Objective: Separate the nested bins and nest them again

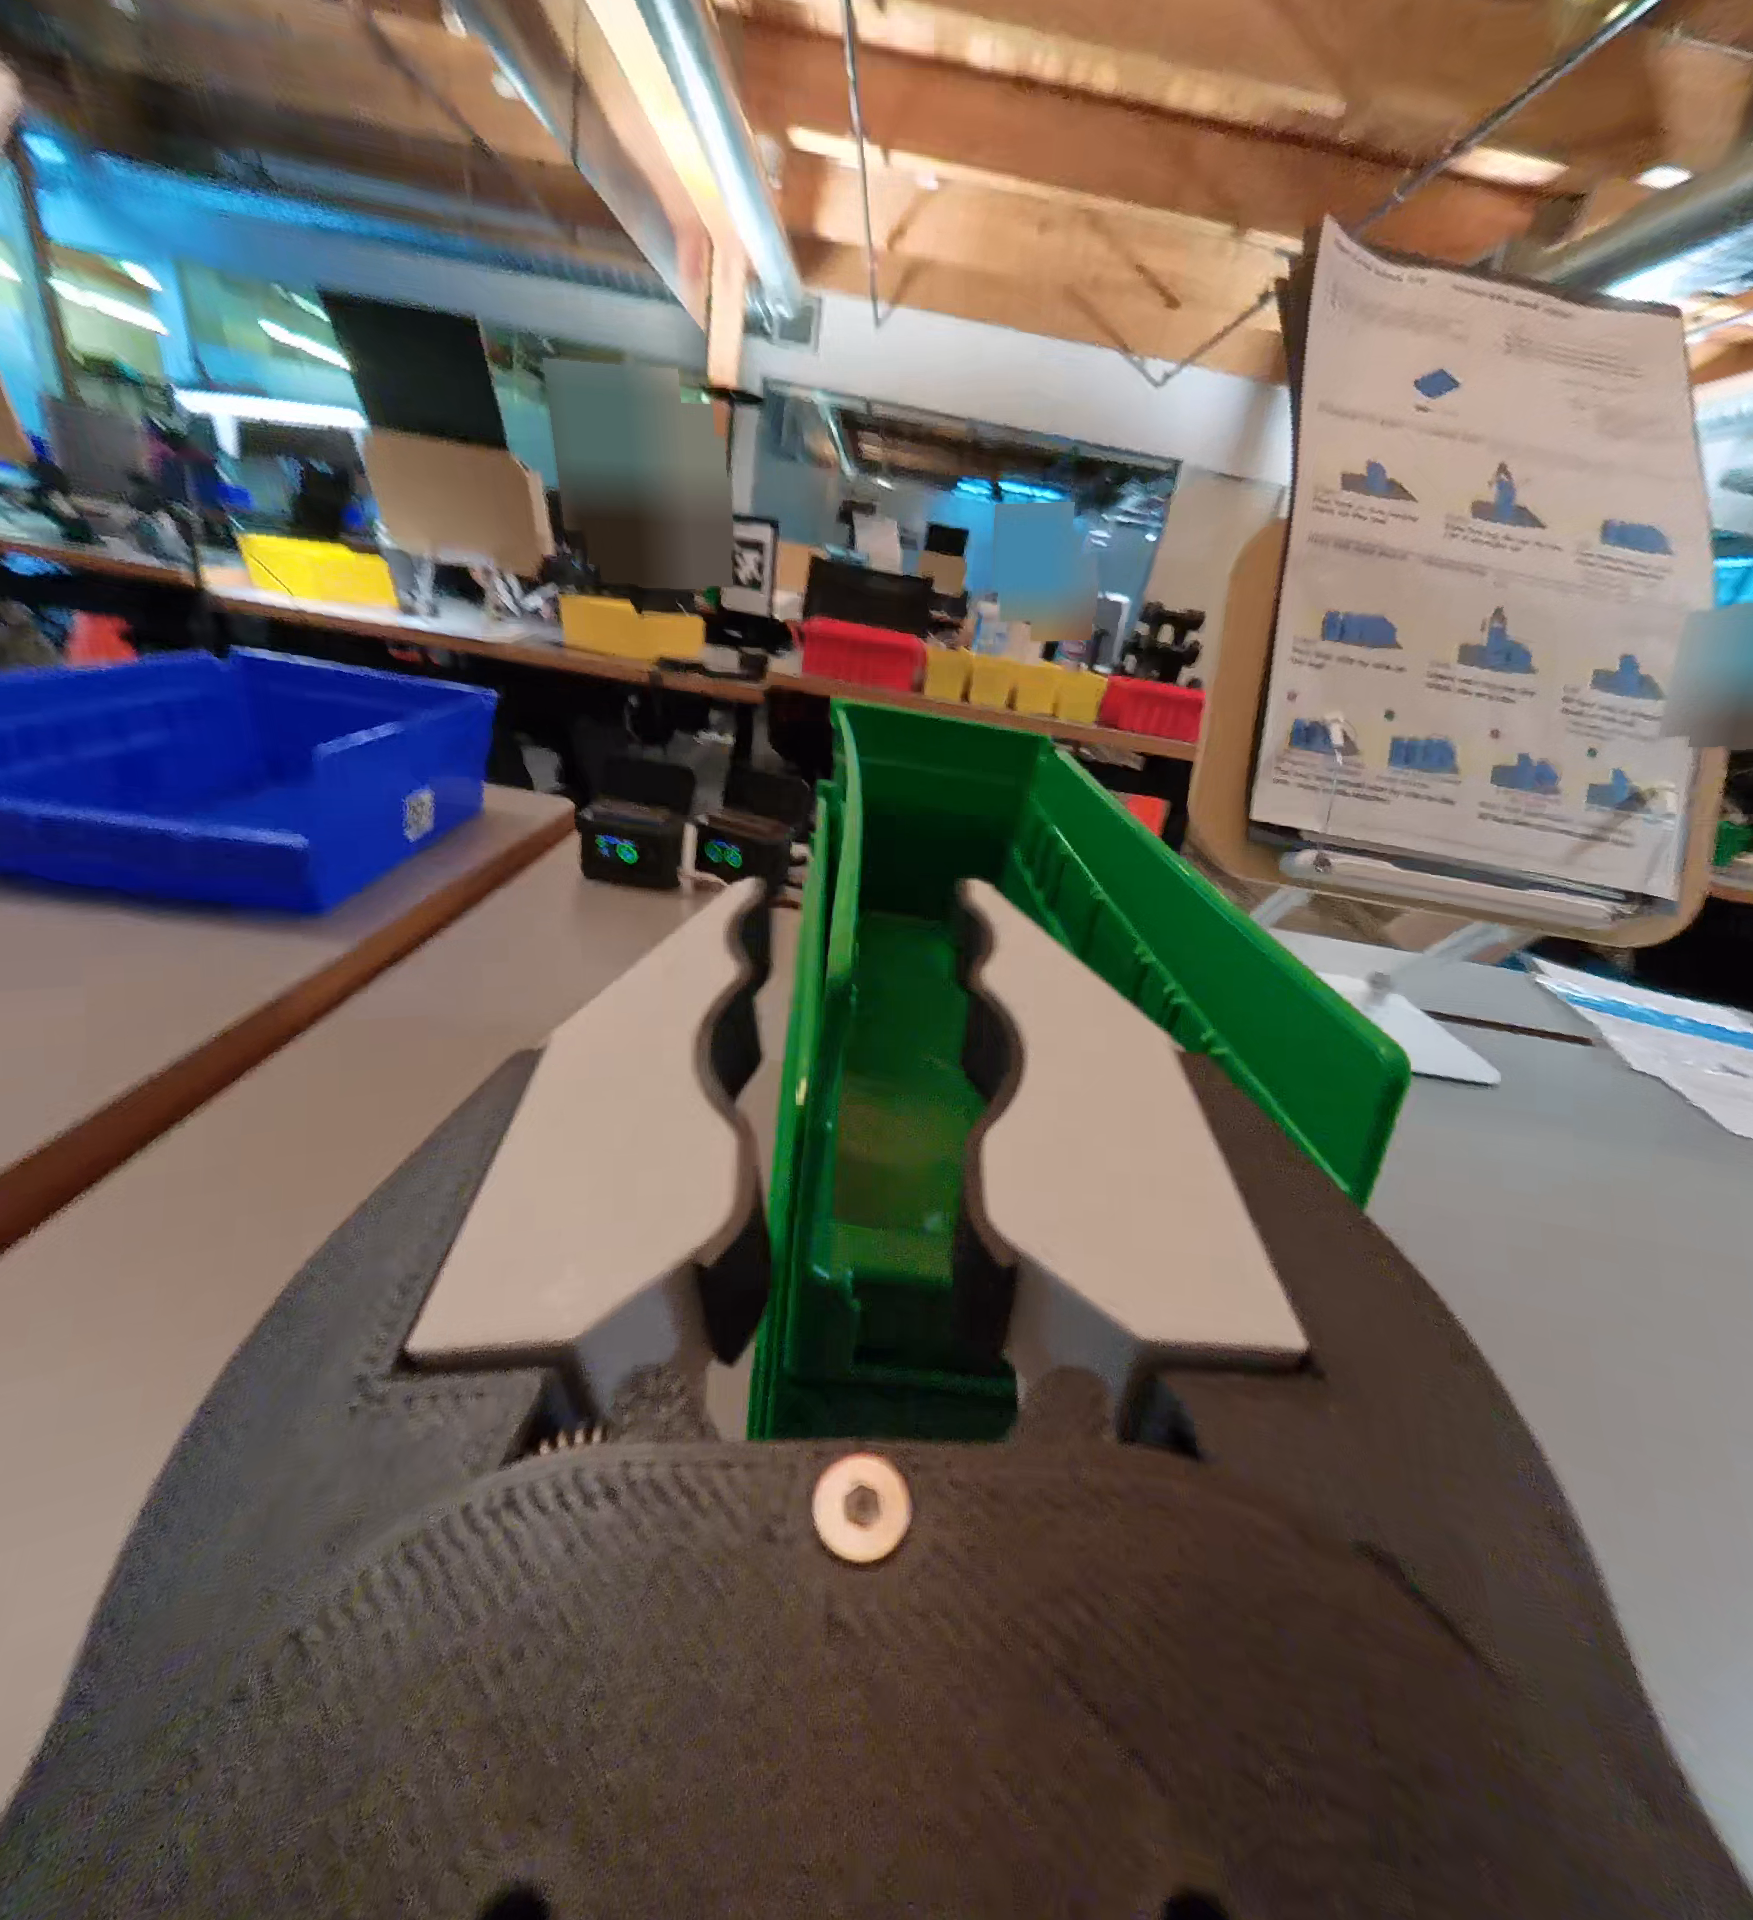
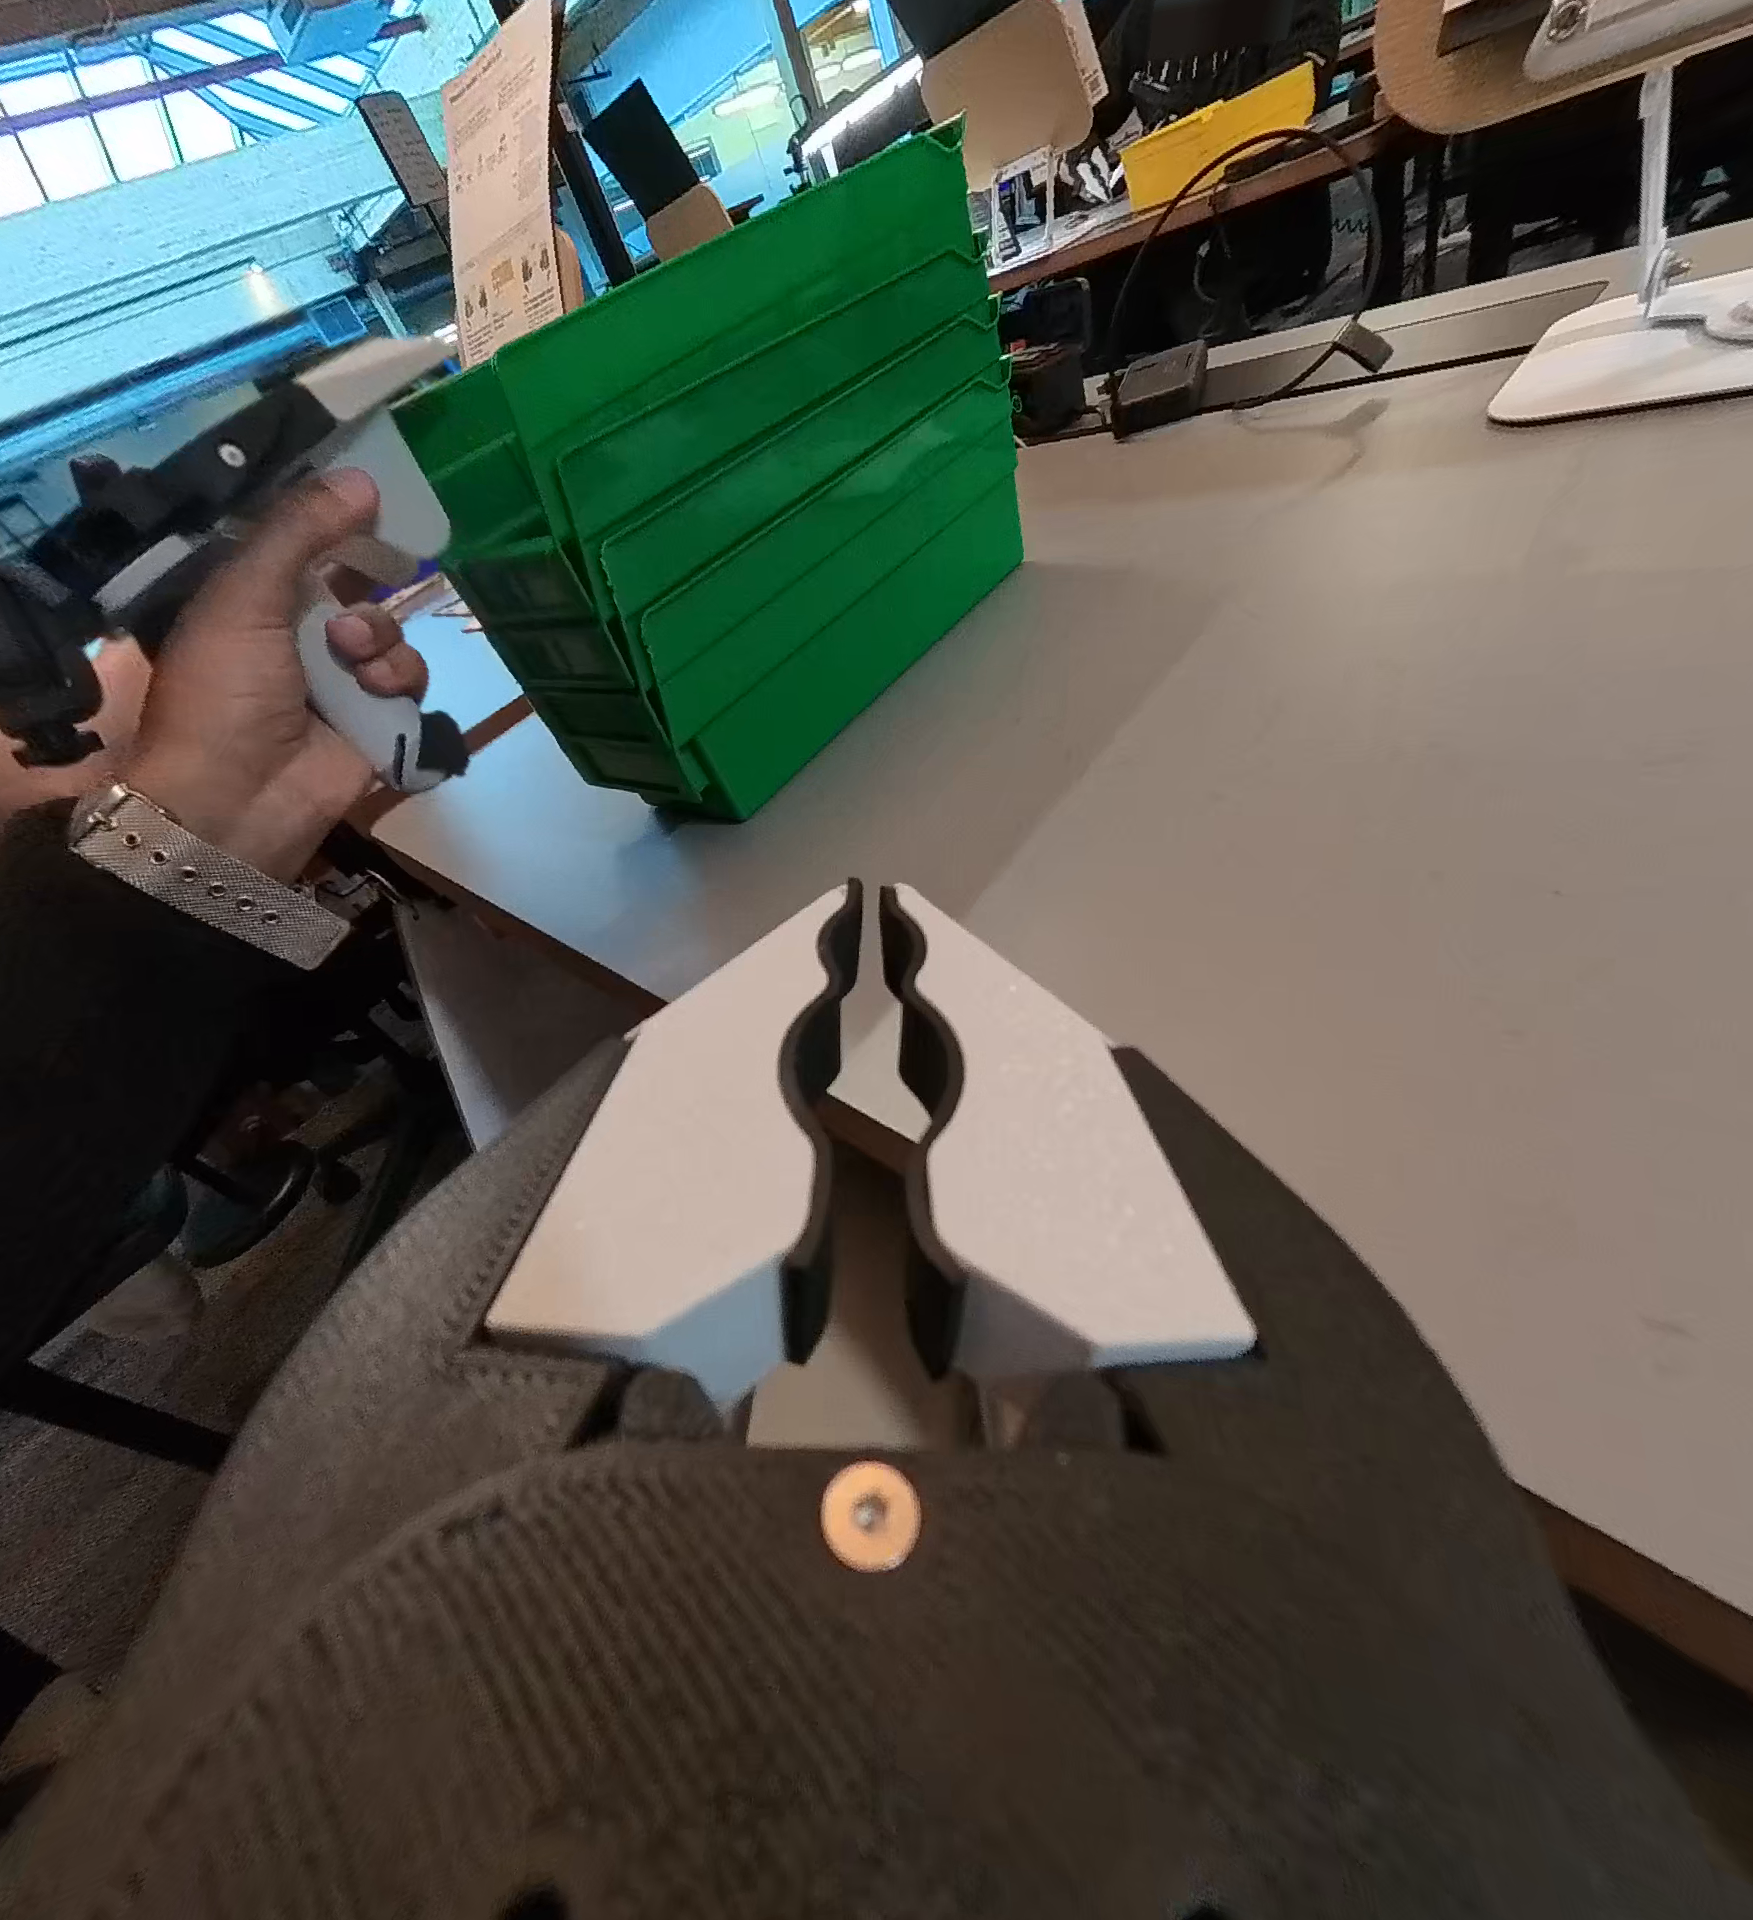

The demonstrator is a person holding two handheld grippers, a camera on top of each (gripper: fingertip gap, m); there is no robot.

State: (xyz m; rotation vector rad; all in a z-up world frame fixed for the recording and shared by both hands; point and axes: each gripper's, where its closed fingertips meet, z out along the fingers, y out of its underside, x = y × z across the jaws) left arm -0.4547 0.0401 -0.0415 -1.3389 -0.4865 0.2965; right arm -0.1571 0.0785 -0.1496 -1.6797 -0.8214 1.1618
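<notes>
A stack of several nested green bins (image 2: 799, 582) stands on the grey table (image 2: 1371, 831). The top green bin (image 2: 726, 301) sits higher than the spacing of the others. My left gripper (image 1: 861, 904) straddles the left wall at the near end of this top bin (image 1: 903, 1039), one finger outside and one inside, shut on it. In the right wrist view the left gripper (image 2: 373, 436) is at the stack's top left end, held by a hand (image 2: 248, 665). My right gripper (image 2: 870, 894) is shut and empty, over the table's near edge, well short of the stack.
A blue bin (image 1: 207, 769) sits on the neighbouring table to the left. A sheet of pictures on a stand (image 1: 1474, 582) is at the right, with its white base (image 2: 1661, 353) and a black cable (image 2: 1267, 208) behind the stack. Papers (image 1: 1734, 1060) lie at the far right.
</notes>
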